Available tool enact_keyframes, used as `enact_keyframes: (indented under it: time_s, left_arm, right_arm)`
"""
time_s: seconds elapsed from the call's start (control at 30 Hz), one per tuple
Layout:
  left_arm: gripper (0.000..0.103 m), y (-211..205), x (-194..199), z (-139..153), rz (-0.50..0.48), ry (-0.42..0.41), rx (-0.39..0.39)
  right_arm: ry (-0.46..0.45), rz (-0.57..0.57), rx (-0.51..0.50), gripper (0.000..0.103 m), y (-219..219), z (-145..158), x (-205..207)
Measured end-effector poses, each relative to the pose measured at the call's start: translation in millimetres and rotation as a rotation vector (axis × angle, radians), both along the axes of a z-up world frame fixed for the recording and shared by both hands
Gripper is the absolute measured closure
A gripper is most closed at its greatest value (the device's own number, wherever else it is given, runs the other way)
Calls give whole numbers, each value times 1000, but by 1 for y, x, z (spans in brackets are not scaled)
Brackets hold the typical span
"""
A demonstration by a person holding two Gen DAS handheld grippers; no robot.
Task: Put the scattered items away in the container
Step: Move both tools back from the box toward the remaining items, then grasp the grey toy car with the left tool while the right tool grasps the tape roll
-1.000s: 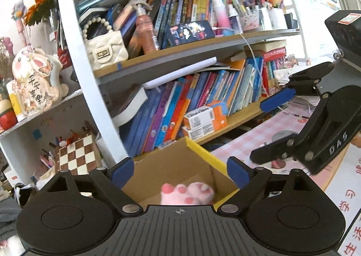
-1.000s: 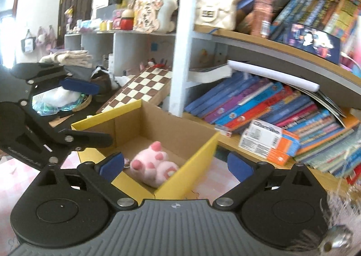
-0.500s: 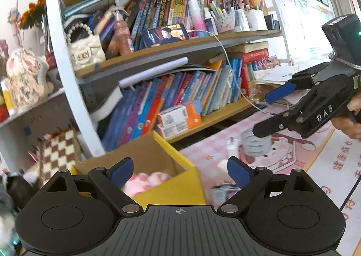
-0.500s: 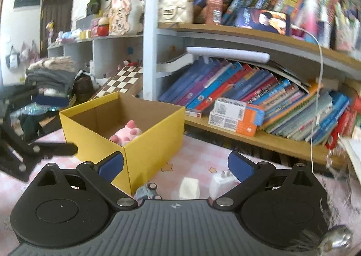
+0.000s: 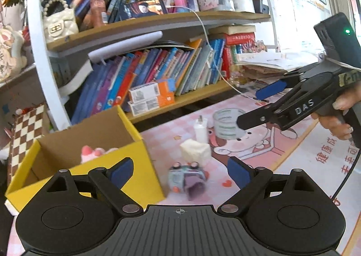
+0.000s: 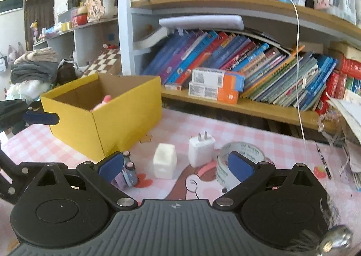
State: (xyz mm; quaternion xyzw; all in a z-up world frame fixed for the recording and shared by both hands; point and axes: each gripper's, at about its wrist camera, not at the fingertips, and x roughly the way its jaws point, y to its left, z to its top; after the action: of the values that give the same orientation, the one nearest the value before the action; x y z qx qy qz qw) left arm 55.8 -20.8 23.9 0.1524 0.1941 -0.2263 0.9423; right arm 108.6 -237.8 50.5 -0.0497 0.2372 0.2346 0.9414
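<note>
We hold the left gripper [image 5: 180, 171] and right gripper [image 6: 174, 164] spread wide, both empty. Ahead of the right gripper lie the toy car [image 6: 128, 173], white block [image 6: 164, 163], charger [image 6: 200, 150] and tape roll [image 6: 239, 165] — all outside the yellow box [image 6: 126, 116], which sits forward-left. Risk: the items sit close together — a wide approach may knock neighbours aside.

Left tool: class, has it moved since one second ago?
Yes. The left tool has swung right of the yellow box; it was above the box, and now frames the toy car on the mat.
</note>
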Motion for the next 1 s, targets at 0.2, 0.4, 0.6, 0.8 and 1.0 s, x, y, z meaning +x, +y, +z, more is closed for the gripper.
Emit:
enact_keyframes:
  time_s: [0.2, 0.4, 0.6, 0.8, 1.0]
  left_arm:
    - [11, -17, 0, -16, -18, 16, 14]
    - [16, -26, 11, -29, 11, 48, -6]
    - [17, -38, 27, -43, 15, 82, -6]
    - [17, -45, 40, -55, 46, 76, 28]
    - [17, -46, 55, -61, 74, 90, 30]
  right_arm:
    - [-10, 0, -43, 5, 5, -18, 3]
    - [-6, -34, -58, 6, 2, -31, 12]
    - [9, -110, -42, 10, -10, -43, 25]
    - [-4, -156, -66, 24, -16, -51, 34]
    - [1, -164, -74, 28, -21, -55, 43]
